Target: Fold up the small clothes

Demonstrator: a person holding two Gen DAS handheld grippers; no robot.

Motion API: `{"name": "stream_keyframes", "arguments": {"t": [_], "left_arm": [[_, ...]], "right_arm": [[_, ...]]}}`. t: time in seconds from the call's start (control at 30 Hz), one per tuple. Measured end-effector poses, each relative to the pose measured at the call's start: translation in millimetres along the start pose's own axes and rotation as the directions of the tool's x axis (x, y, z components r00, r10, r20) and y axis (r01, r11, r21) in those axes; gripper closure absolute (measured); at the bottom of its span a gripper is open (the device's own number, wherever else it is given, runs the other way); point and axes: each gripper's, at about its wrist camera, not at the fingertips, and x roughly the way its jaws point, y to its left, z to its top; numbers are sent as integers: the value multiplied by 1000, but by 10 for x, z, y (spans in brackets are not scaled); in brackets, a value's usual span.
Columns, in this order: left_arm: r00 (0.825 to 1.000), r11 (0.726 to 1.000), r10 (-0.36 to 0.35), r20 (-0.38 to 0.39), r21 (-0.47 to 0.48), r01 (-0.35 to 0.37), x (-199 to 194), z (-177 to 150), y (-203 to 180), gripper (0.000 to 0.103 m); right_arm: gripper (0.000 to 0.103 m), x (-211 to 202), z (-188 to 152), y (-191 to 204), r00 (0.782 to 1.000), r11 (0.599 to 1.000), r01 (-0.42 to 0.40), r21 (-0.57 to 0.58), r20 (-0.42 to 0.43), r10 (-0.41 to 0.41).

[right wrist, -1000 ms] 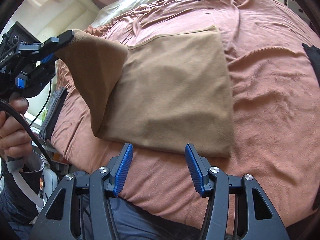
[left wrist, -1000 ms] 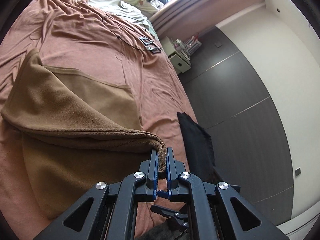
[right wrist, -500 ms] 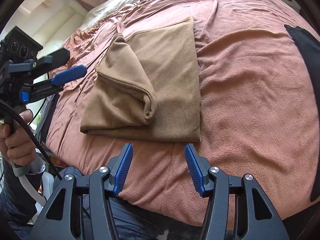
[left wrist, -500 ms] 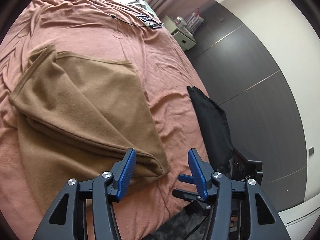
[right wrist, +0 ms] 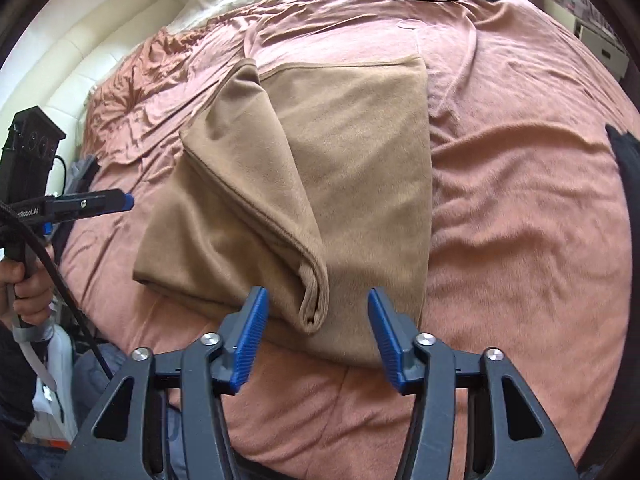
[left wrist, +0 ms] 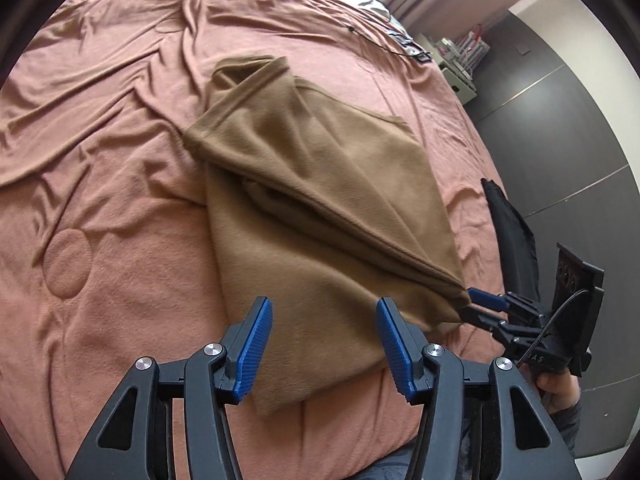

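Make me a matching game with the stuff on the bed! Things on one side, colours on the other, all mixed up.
Things:
1. folded cloth
2. bed cover
3. garment at the bed's edge
4. gripper pads

Colours:
A. blue
B. pinkish brown
C. black
D. tan

Pairs: 1-D, 2-B, 3-C, 4-A
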Motion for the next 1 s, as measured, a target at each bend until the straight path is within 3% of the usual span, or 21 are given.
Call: {"name": "stream_keyframes", "arguments": {"t": [0.23,0.33,0.37,0.6,1.0], "left_arm": [[996,997,73,-48,-37,-75,183,-142,319,47],[993,995,89,-77,-34,-92,285,-195,362,47],[993,995,87,-84,-37,-91,307,-203,362,47],[992,996,87,-93,-12,-89,355,-182,280,47],[986,992,116,-121,67,-108,450,-210,109,47]], "right_arm": [[66,253,152,166,996,997,59,-58,-65,-63],[91,293,204,197,996,996,67,-61,-55,-70],[93,277,209,185,997,996,66,-54,-43,-69],[96,87,123,-22,1000,1000,-19,18,21,19],[96,-57,-76,-326,996,994,-67,91,59,61]]}}
